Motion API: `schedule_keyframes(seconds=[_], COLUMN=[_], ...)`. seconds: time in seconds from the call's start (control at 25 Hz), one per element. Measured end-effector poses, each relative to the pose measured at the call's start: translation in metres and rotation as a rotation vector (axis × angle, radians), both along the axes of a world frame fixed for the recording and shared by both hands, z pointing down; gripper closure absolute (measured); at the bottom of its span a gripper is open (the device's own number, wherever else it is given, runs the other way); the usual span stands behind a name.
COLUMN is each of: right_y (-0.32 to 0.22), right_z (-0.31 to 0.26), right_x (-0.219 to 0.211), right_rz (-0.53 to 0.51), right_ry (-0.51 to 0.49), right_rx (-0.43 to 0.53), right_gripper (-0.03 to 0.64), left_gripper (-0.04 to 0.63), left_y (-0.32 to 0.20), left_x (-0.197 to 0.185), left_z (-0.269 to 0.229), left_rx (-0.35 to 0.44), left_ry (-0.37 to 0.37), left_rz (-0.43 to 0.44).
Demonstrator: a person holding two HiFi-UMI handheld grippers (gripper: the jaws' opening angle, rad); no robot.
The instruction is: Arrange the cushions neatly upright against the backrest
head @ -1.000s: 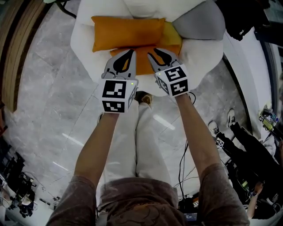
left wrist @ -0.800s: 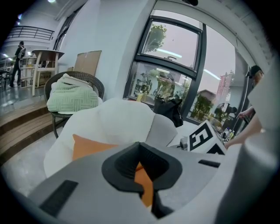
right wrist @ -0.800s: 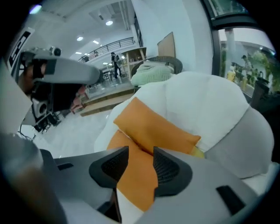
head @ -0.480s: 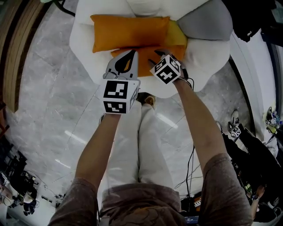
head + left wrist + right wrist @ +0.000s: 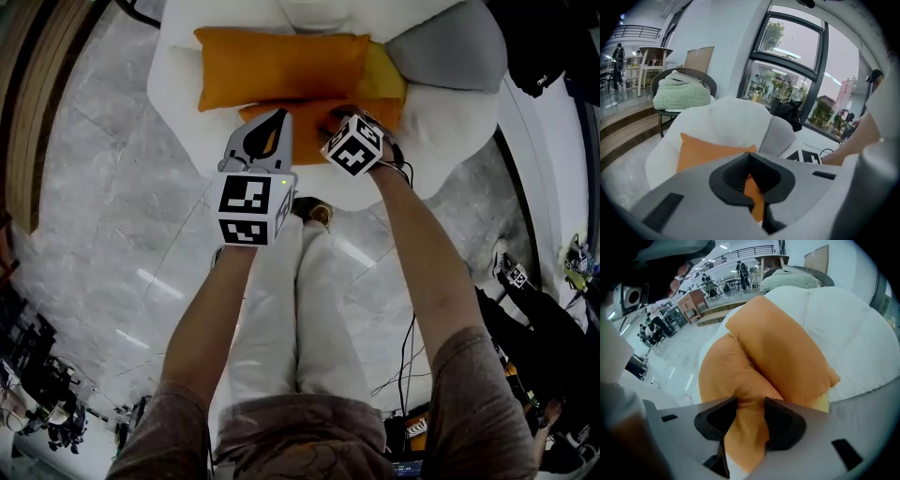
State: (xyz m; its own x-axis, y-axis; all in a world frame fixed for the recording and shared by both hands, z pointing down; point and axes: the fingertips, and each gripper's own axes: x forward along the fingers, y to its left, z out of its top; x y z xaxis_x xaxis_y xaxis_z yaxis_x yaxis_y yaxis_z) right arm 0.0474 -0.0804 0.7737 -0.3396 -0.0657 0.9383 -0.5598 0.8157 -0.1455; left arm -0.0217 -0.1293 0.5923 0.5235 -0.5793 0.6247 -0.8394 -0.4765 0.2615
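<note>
Orange cushions lie on the white armchair (image 5: 178,84) at 12 o'clock: back cushion (image 5: 277,66) lies crosswise and front cushion (image 5: 309,117) lies flat. A yellow cushion (image 5: 384,75) peeks out at 1 o'clock, with a grey cushion (image 5: 450,52) beyond. The right hand-held gripper (image 5: 750,404) is opening, a fold of the front cushion between its jaws. The left hand-held gripper (image 5: 750,157), jaws pressed together, hovers beside it.

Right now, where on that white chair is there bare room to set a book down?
Bare white chair shows left of the upright orange cushion, and at the front right near the grey cushion. The middle is crowded: the flat orange cushion lies there, the left gripper at its left end and the right gripper with opening jaws around its fabric.
</note>
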Motion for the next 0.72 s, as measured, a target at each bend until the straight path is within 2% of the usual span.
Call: schedule_keyframes(seconds=[0.2,0.36,0.72], right_y=[0.000,0.001,0.009], right_z=[0.004,0.001,-0.019], right_x=[0.000,-0.001,0.002], right_rz=[0.023,0.022,0.141], right_ry=[-0.010,-0.025,-0.117], right_rx=[-0.027,-0.054,-0.003], right_gripper=[0.445,0.591,0.598], left_gripper=[0.591,0.591,0.591], left_y=[-0.002,-0.002,0.004], left_x=[0.004,0.006,0.012], left_z=[0.004,0.007,0.003], left_rx=[-0.008,-0.010,-0.011], left_ry=[0.003,-0.001,-0.007], left_rz=[-0.003,0.001,0.023])
